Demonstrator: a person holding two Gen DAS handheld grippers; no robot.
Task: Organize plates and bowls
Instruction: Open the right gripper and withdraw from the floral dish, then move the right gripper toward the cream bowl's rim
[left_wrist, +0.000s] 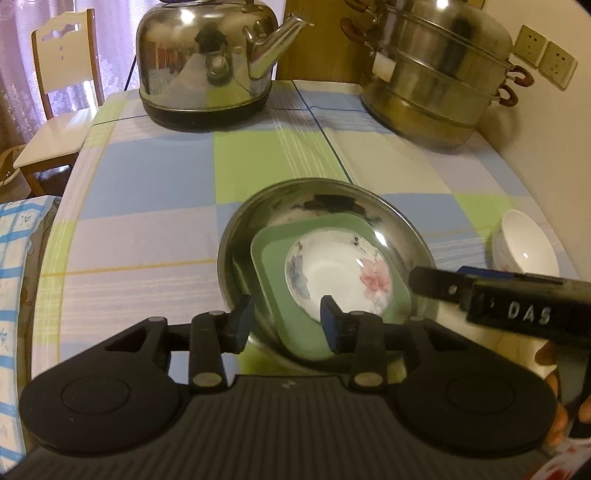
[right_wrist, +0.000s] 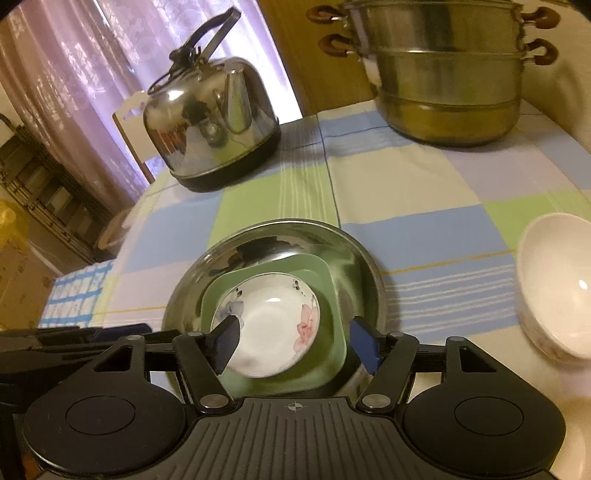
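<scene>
Steel basin (left_wrist: 258, 221) is cradling the green dish (left_wrist: 269, 266) and flowered saucer (left_wrist: 332, 269), and I am hovering both parted, empty tongs (left_wrist: 288, 321) (right_wrist: 295, 339) over it, risking clipping its rim while the white bowl (right_wrist: 554, 280) is waiting right of it on the bench (right_wrist: 424, 229).

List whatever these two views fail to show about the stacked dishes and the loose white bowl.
- Steel basin: its near rim is hidden in both views by the gripper bodies.
- Green square plate: its centre is covered by the floral dish; near corner sits behind the left gripper's fingers.
- White bowl: cut off by the right edge in the right wrist view; partly behind the right gripper in the left.
</scene>
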